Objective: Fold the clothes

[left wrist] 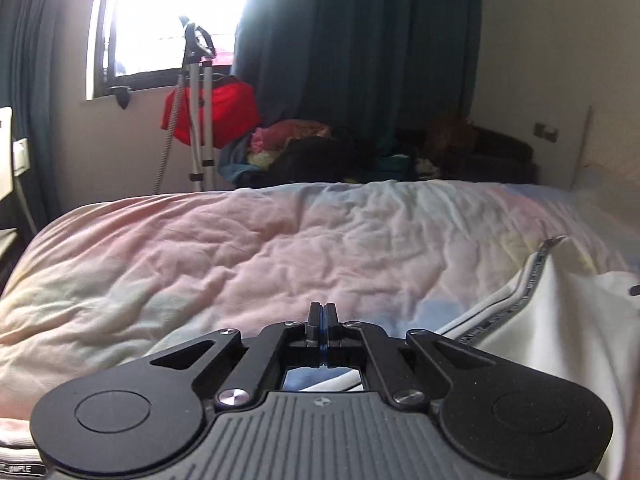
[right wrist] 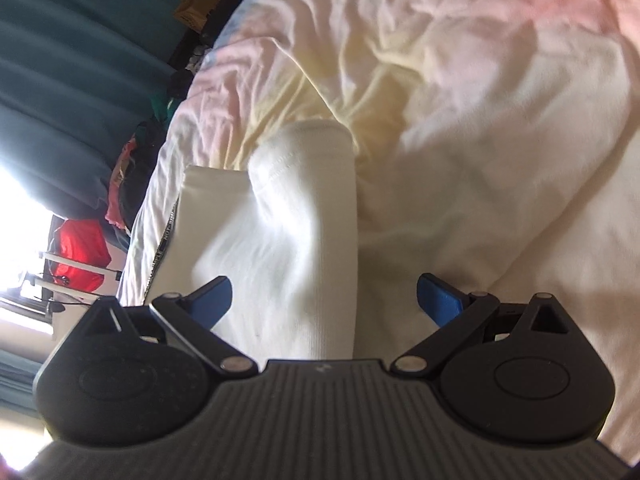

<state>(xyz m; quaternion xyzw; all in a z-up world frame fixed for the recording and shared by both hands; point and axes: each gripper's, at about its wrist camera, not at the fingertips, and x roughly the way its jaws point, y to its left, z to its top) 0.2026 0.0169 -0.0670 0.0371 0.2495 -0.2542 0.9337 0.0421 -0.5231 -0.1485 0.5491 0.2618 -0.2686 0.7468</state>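
A white garment (right wrist: 280,240) with a dark lettered trim lies on the bed, one sleeve folded back over its body. My right gripper (right wrist: 326,300) hovers over that sleeve, open, its blue pads (right wrist: 216,300) wide apart on either side and not touching the cloth. In the left wrist view the same garment (left wrist: 560,320) shows at the lower right, its lettered trim running towards my gripper. My left gripper (left wrist: 323,312) is shut above the duvet, pads pressed together, with no cloth visible between the tips.
A crumpled pastel duvet (left wrist: 240,248) covers the bed. Beyond the far edge stand a metal stand (left wrist: 200,120) draped with red cloth (left wrist: 228,112), a heap of clothes (left wrist: 296,148), dark curtains (left wrist: 352,40) and a bright window (left wrist: 172,12).
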